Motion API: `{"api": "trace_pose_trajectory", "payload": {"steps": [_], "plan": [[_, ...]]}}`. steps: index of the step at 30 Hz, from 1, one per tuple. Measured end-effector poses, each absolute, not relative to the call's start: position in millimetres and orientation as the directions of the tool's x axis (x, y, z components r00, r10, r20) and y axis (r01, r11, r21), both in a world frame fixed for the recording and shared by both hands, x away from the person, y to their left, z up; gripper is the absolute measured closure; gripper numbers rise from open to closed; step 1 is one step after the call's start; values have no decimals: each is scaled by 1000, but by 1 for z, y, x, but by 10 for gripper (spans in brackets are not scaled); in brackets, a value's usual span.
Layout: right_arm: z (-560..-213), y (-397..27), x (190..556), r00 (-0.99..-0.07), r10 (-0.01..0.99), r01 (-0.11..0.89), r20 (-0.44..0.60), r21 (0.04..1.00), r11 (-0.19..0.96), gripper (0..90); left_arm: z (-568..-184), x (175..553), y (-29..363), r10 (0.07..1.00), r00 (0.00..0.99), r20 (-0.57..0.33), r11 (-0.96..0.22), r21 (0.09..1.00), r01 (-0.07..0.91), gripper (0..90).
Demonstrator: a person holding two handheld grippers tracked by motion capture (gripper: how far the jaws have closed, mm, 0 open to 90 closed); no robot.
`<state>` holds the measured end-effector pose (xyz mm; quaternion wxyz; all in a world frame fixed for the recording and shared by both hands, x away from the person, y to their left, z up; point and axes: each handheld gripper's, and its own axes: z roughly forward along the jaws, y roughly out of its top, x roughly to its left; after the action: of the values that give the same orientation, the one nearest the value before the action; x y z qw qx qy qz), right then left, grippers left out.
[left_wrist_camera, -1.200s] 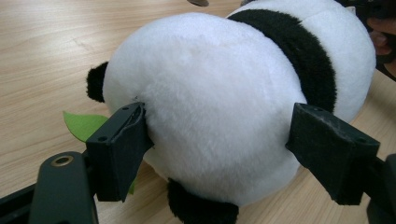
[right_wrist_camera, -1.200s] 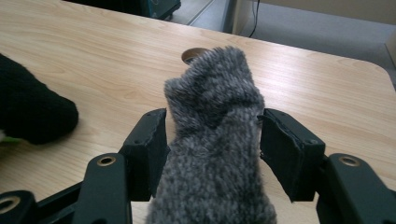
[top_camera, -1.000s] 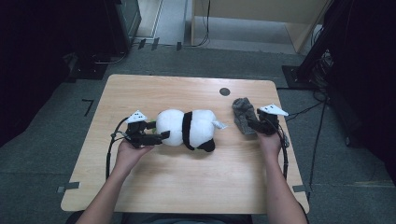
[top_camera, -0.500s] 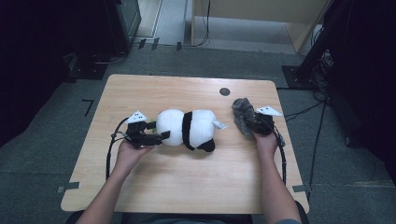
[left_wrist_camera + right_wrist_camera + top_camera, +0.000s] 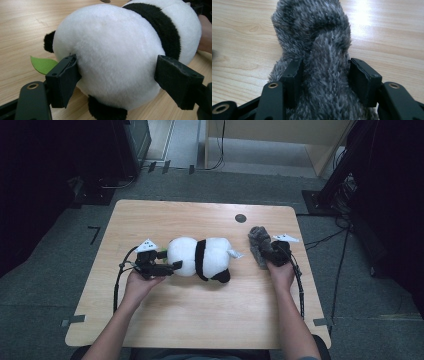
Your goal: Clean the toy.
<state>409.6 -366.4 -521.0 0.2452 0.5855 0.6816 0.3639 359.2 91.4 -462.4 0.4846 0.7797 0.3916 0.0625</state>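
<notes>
Jaws of the left gripper (image 5: 117, 82) clasp the plush panda (image 5: 120, 50); the right gripper (image 5: 324, 80), having just widened, seemingly still pinches the grey fuzzy toy (image 5: 317, 37).

The left gripper (image 5: 172, 265), a black two-jaw tool topped by a grey three-cornered plate, is held level in the left hand (image 5: 141, 279) at the left of the high view, its jaws set wide and pressed against the sides of a round white-and-black plush panda (image 5: 120, 57). The right gripper (image 5: 264, 251) is gripped in the right hand (image 5: 281, 270) and pointed away from the person; its jaws have just been opening, and a grey fuzzy plush toy (image 5: 319, 60) is seen between them with both pads touching the fur. Both forearms are extended from the bottom edge of the high view, bare and roughly parallel.
</notes>
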Motion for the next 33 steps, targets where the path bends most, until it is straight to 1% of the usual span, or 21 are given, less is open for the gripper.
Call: {"api": "trace_pose_trajectory", "payload": {"steps": [4, 5, 6, 8, 9, 10, 11, 13, 16, 20, 22, 26, 29, 30, 31, 32, 33], "plan": [[-521, -360, 406, -185, 982, 600, 24, 795, 94, 460, -463, 359, 91, 672, 687, -277, -225, 807, 546, 195], [-521, -358, 405, -202, 979, 591, 11, 798, 113, 545, -463, 359, 91, 673, 687, -274, -226, 808, 544, 194], [-521, -359, 406, -217, 976, 593, 25, 798, 111, 563, -463, 359, 91, 673, 688, -272, -227, 809, 542, 193], [-521, -360, 406, -215, 974, 603, 67, 794, 78, 633, -463, 359, 91, 672, 692, -263, -234, 812, 536, 188], [-521, -360, 406, -213, 974, 605, 74, 793, 72, 647, -463, 358, 90, 672, 695, -255, -241, 813, 531, 187], [-521, -360, 406, -213, 974, 605, 74, 793, 72, 647, -463, 358, 90, 672, 695, -255, -241, 813, 531, 185], [-520, -359, 406, -218, 974, 599, 68, 797, 78, 689, -463, 358, 90, 672, 696, -252, -243, 813, 529, 184], [-516, -360, 407, -218, 974, 601, 63, 795, 83, 732, -463, 358, 91, 670, 698, -252, -244, 814, 528, 182], [-510, -361, 407, -217, 974, 609, 64, 788, 84, 746, -463, 358, 91, 669, 698, -253, -243, 814, 528, 181], [-495, -368, 405, -217, 966, 598, 138, 801, 19, 753, -463, 359, 90, 672, 695, -257, -242, 810, 534, 178], [-492, -369, 404, -216, 966, 593, 140, 805, 16, 753, -463, 359, 90, 673, 693, -259, -242, 808, 537, 175], [-479, -365, 399, -245, 963, 590, 108, 805, 60, 752, -464, 358, 89, 681, 688, -251, -243, 809, 536, 156], [-467, -363, 392, -265, 954, 562, 139, 826, 35, 752, -465, 360, 89, 694, 675, -249, -244, 801, 547, 79], [-467, -363, 392, -265, 954, 562, 139, 826, 35, 752, -465, 360, 89, 694, 675, -249, -244, 801, 547, 66], [-460, -361, 390, -280, 949, 551, 144, 834, 36, 752, -466, 362, 88, 694, 674, -254, -238, 802, 547, 46], [-460, -361, 390, -280, 949, 551, 144, 834, 36, 752, -466, 362, 88, 694, 674, -254, -238, 802, 547, 15], [-454, -357, 388, -304, 942, 546, 144, 837, 48, 752, -468, 364, 88, 689, 673, -267, -228, 802, 552, 12]]}}
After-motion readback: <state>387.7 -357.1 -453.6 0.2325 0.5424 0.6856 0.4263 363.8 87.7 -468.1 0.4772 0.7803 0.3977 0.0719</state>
